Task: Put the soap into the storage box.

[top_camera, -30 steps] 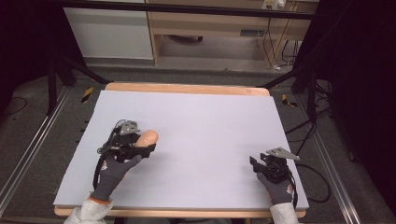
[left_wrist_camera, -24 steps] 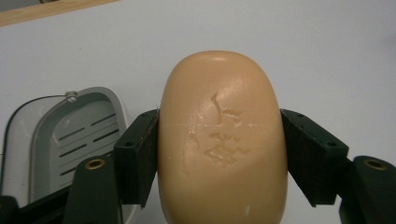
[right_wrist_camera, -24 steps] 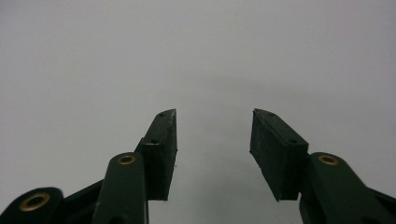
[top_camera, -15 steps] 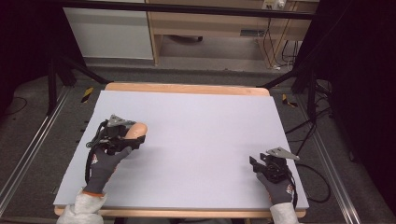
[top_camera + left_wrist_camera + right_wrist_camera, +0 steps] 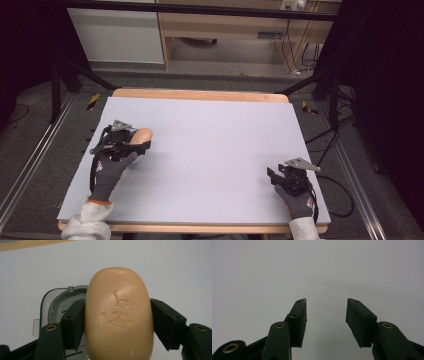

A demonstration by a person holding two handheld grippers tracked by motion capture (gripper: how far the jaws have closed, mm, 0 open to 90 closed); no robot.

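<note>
Soap: the left claw [image 5: 117, 322] clamps a tan oval soap bar [image 5: 118, 315] between both pads, above a clear plastic dish [image 5: 53, 307] near the left edge of the pale grey surface [image 5: 215, 140]. Probable step: placement; lower level, release gently. The right claw [image 5: 325, 320] rests open and empty at the near right.

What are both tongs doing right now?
Left tongs: shut on the tan oval soap bar.
Right tongs: open, nothing between them.
</note>
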